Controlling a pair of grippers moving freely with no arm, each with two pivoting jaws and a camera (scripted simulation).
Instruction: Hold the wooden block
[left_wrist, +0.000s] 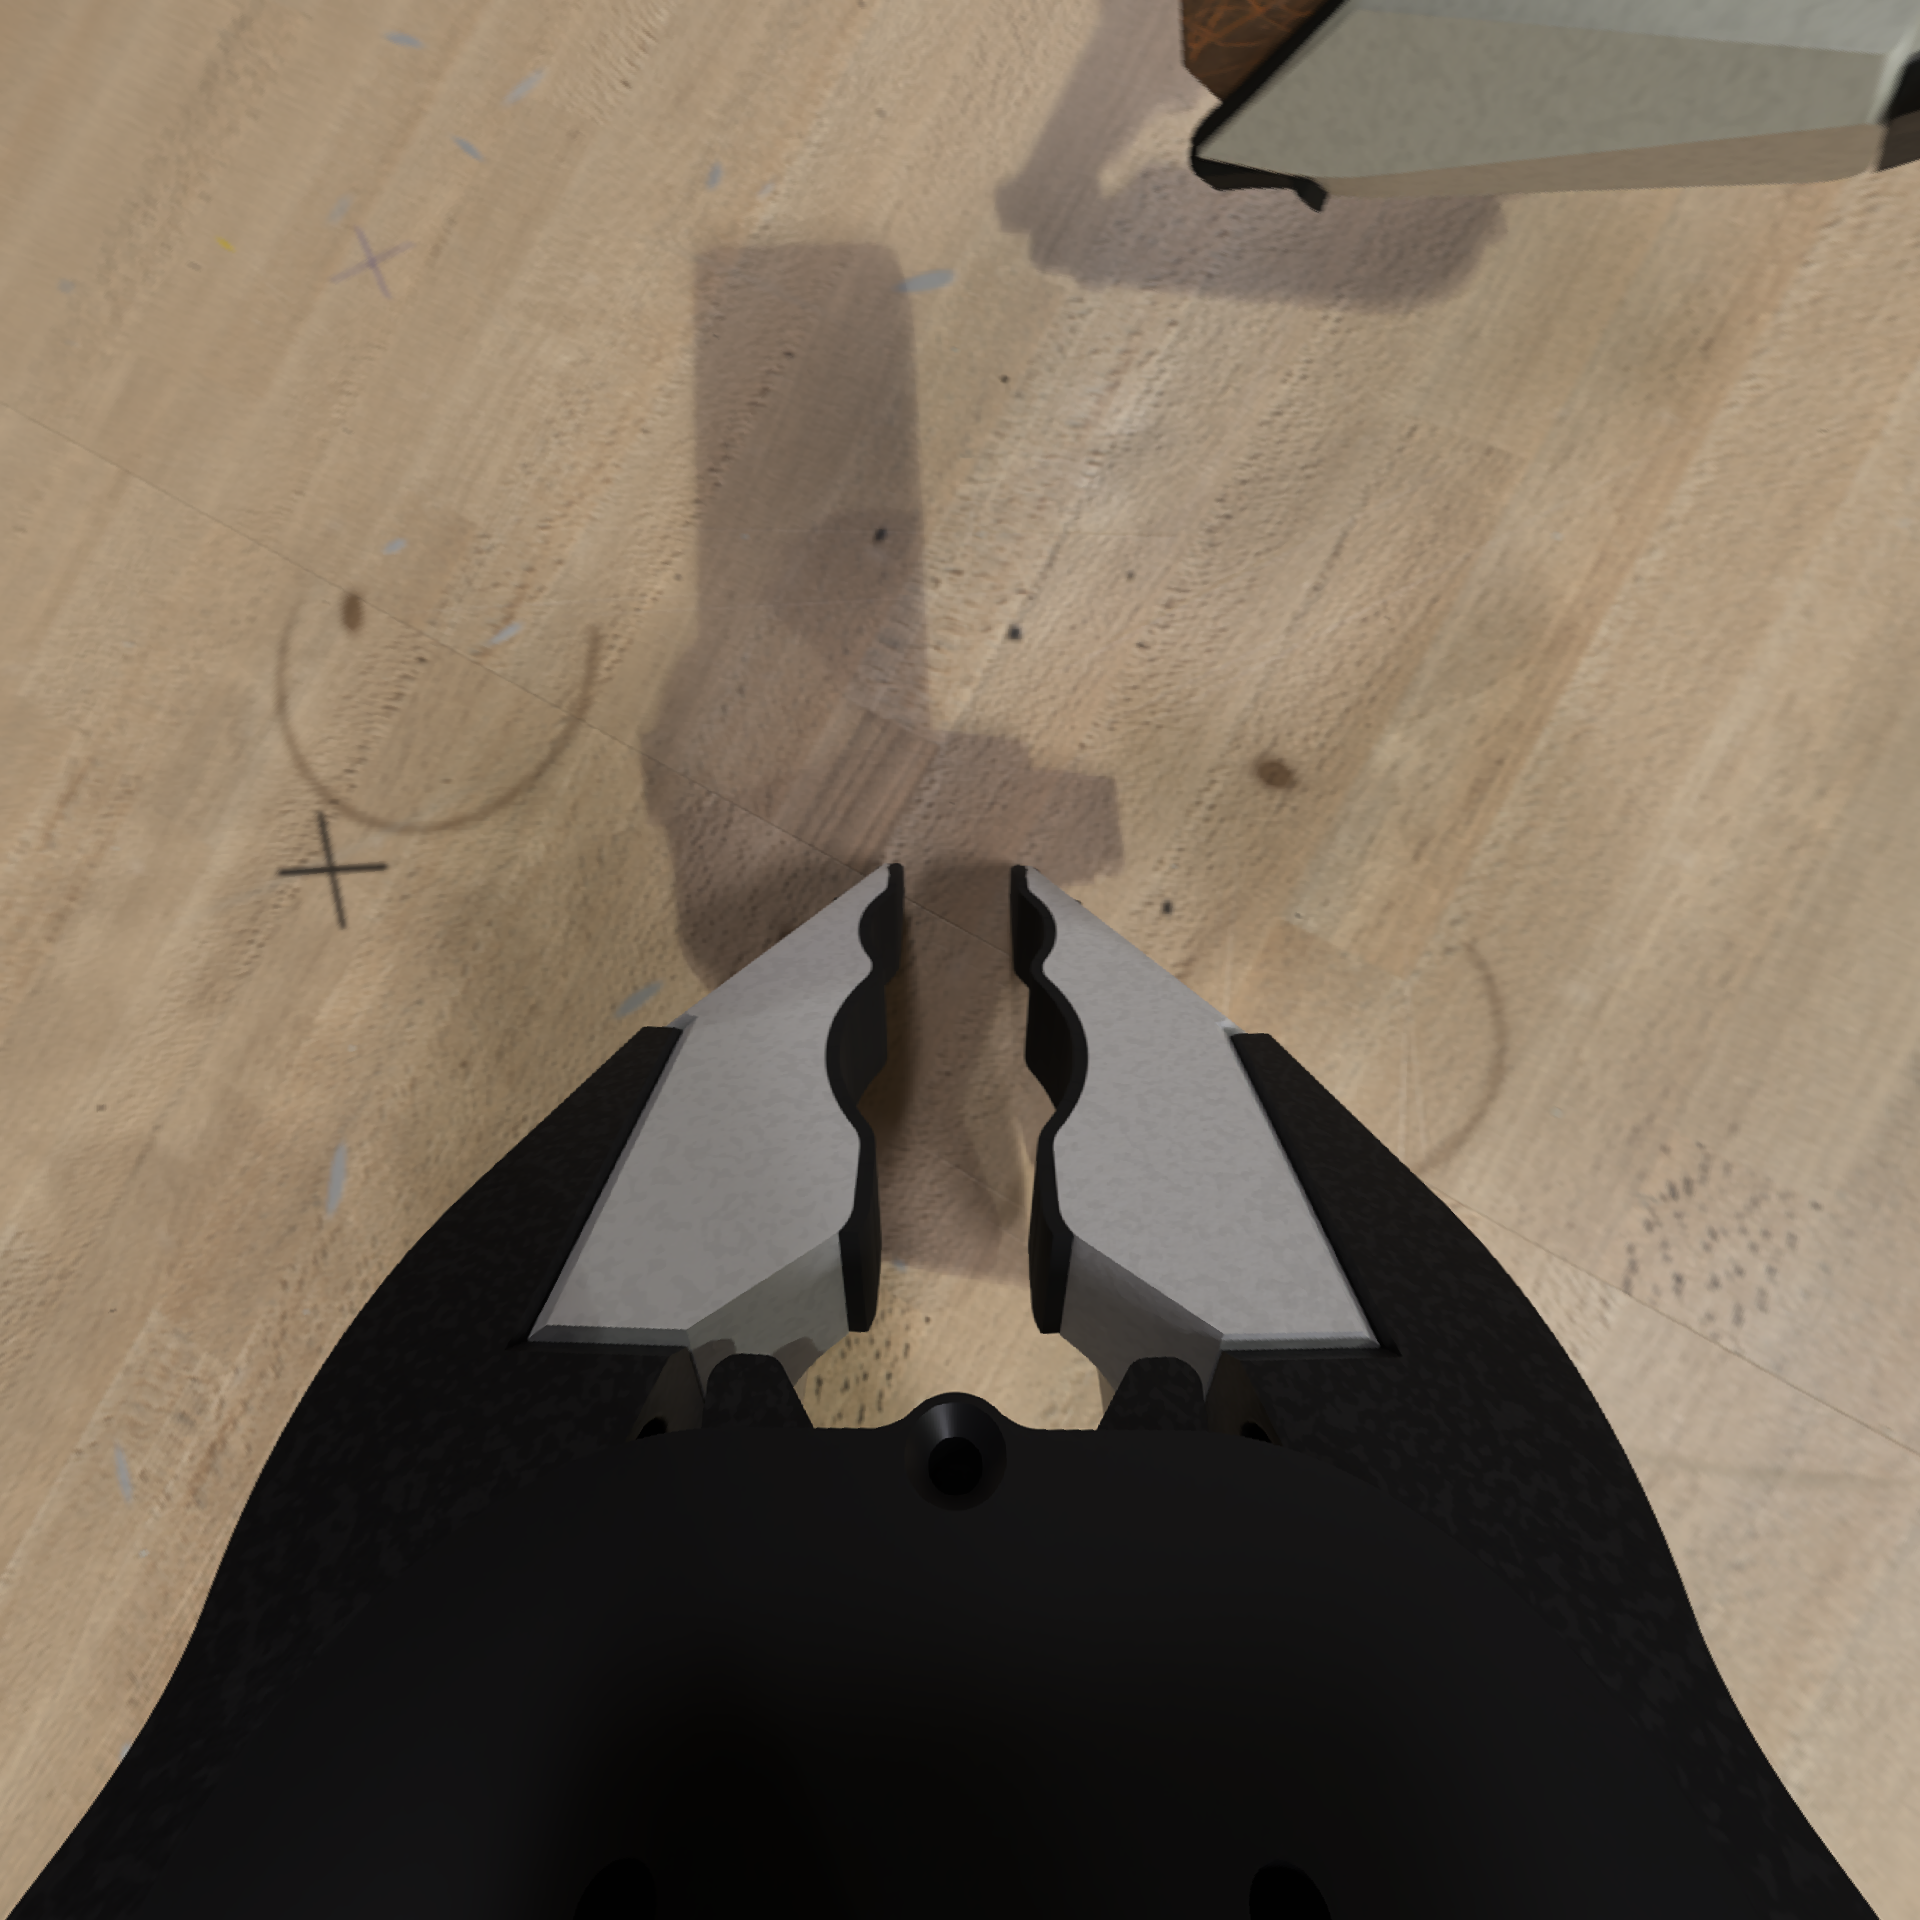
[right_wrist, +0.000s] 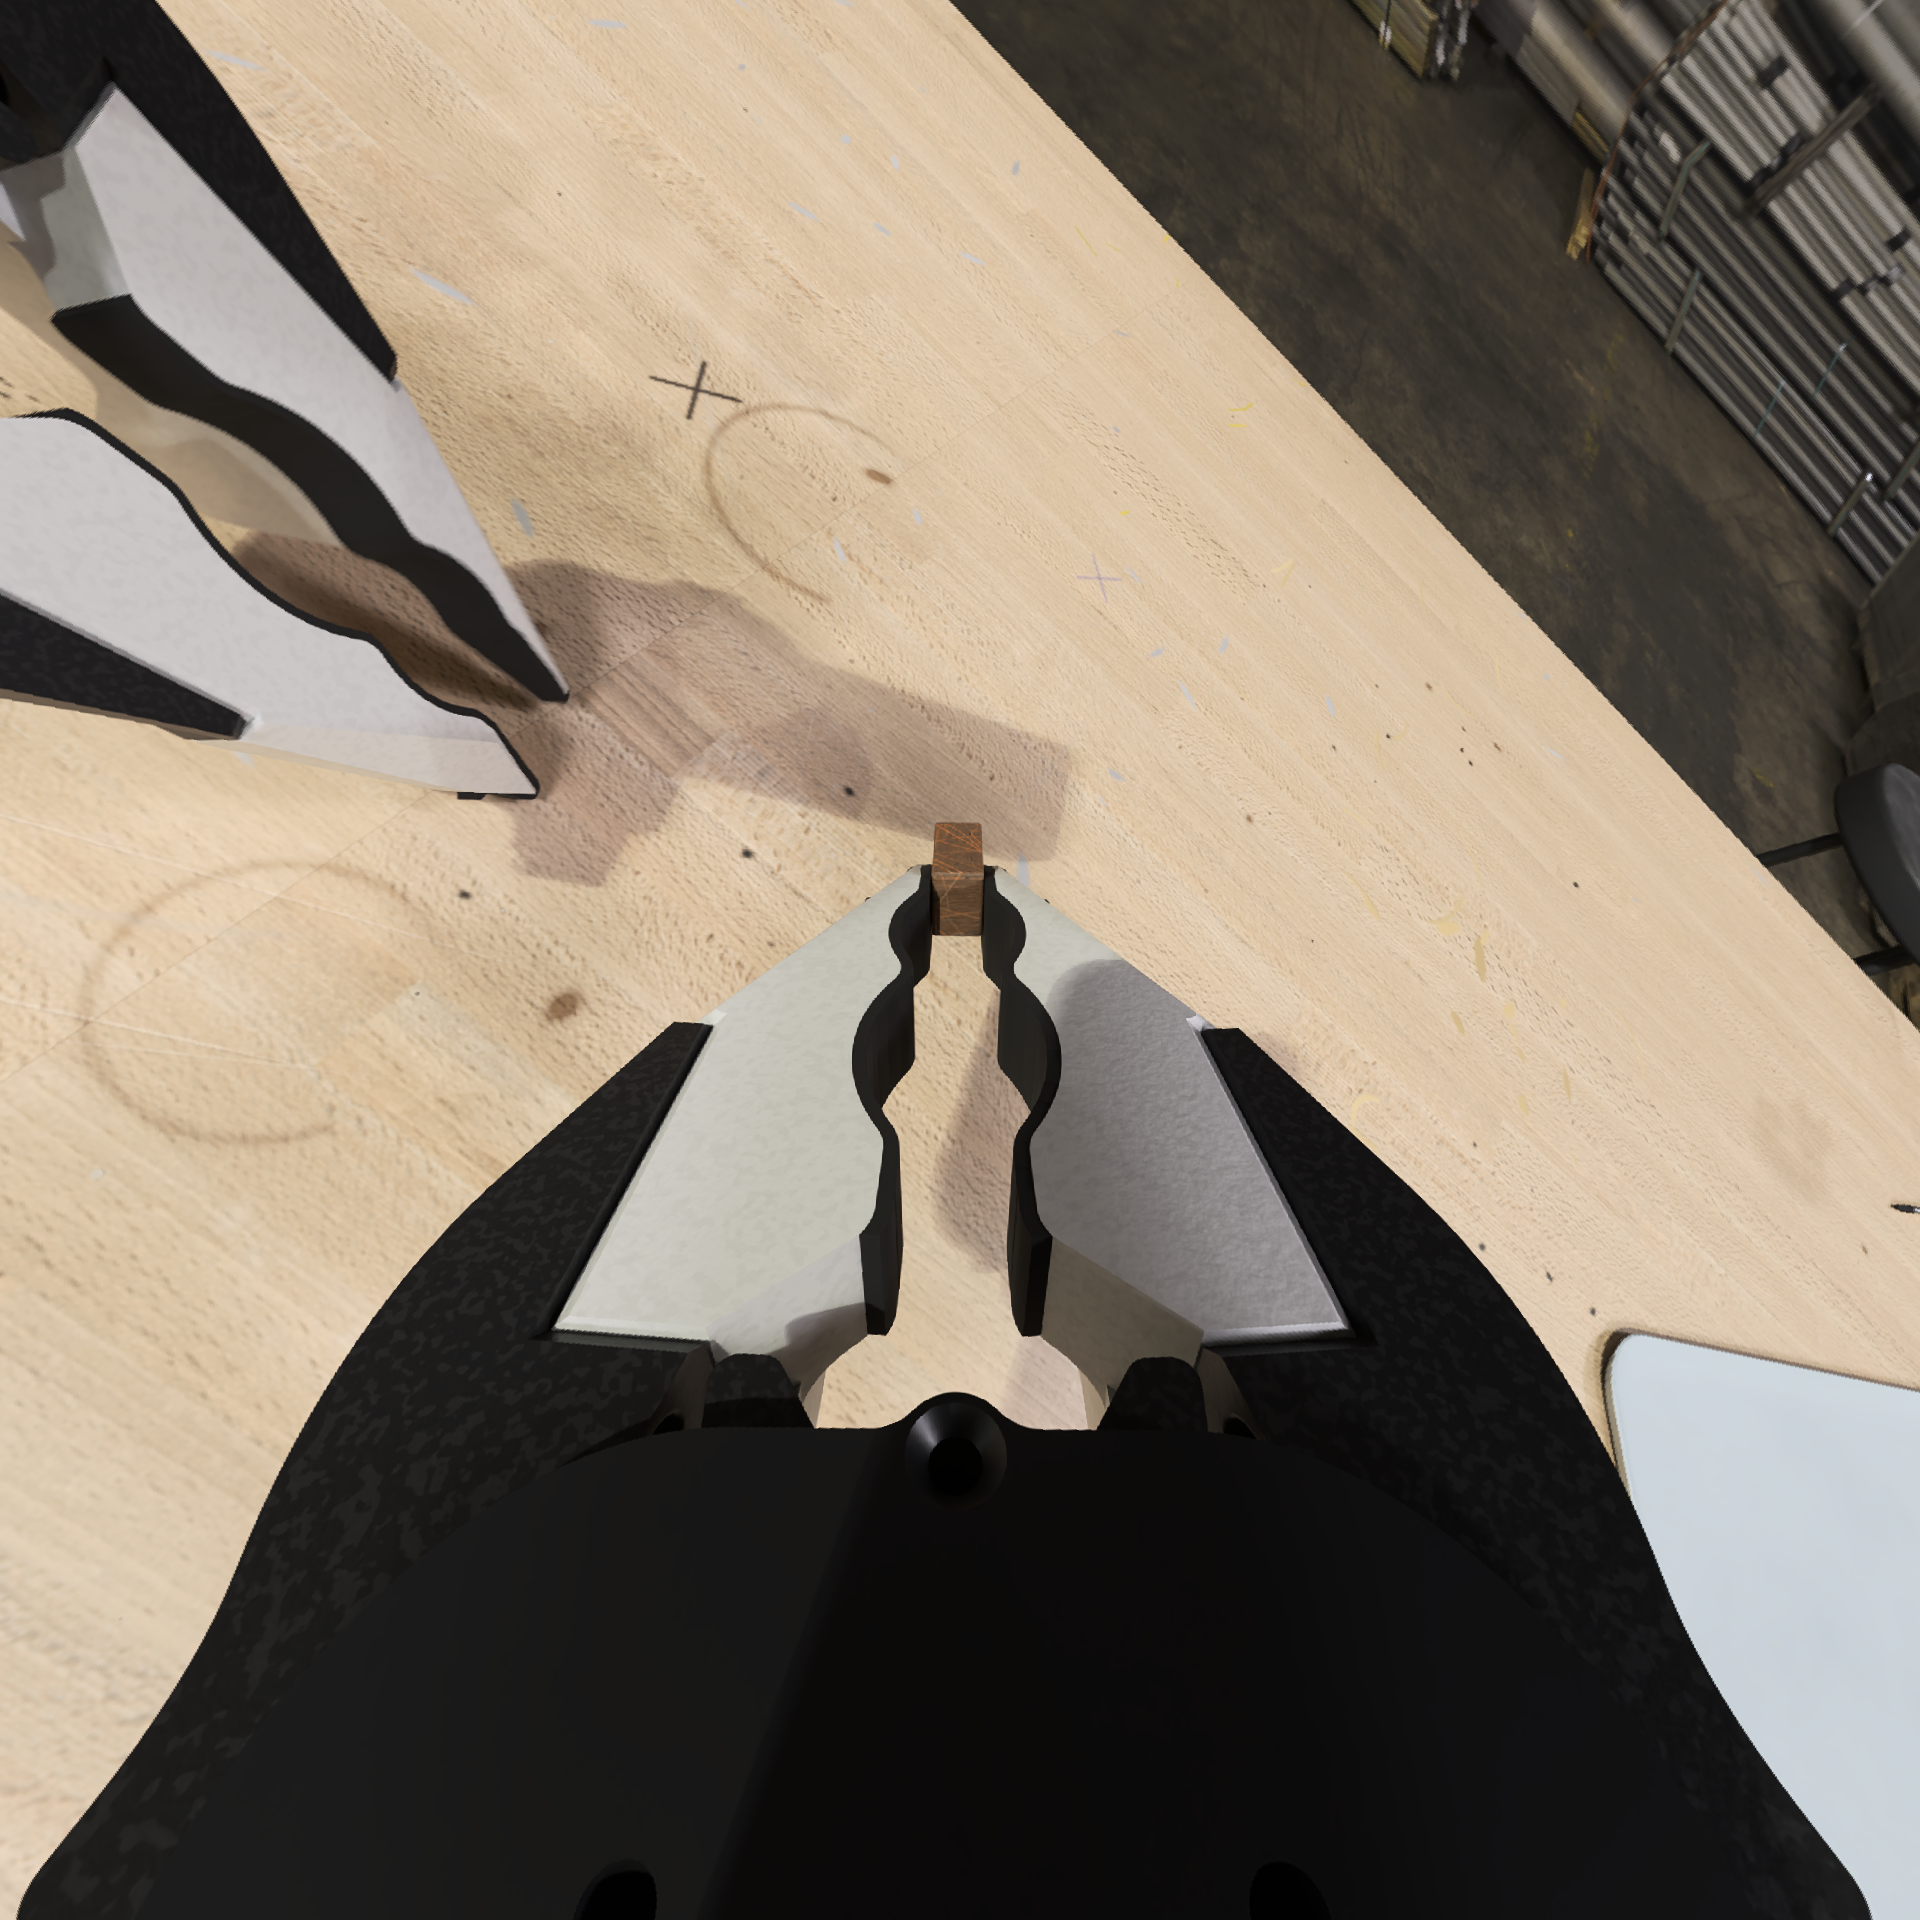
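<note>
The right gripper had the wooden block pinched right at the very tips of its fingers, jaws drawn in narrow around it, and what a slender hold it was: the small reddish-brown block stood proud of the fingertips, only its lower part caught between the dark pads, the upper part poking out past them. It seemed to hang clear above the pale wooden table, its shadow thrown off to one side, though how far clear could not be judged. The left gripper was empty, jaws parted by a modest gap with bare tabletop showing between them, hovering close by; from its own camera the right gripper's finger and a sliver of the block sat up at the top right corner. So the holding looked essentially achieved, and the danger was all in the grip. With so little of the block seated between the pads, any tilt or jolt could have let it pivot or squirt out forward and drop to the table. The left gripper was near enough that a careless drift might have nudged the right one. A white sheet-like object lay at the table's near edge, well apart from the action.
</note>
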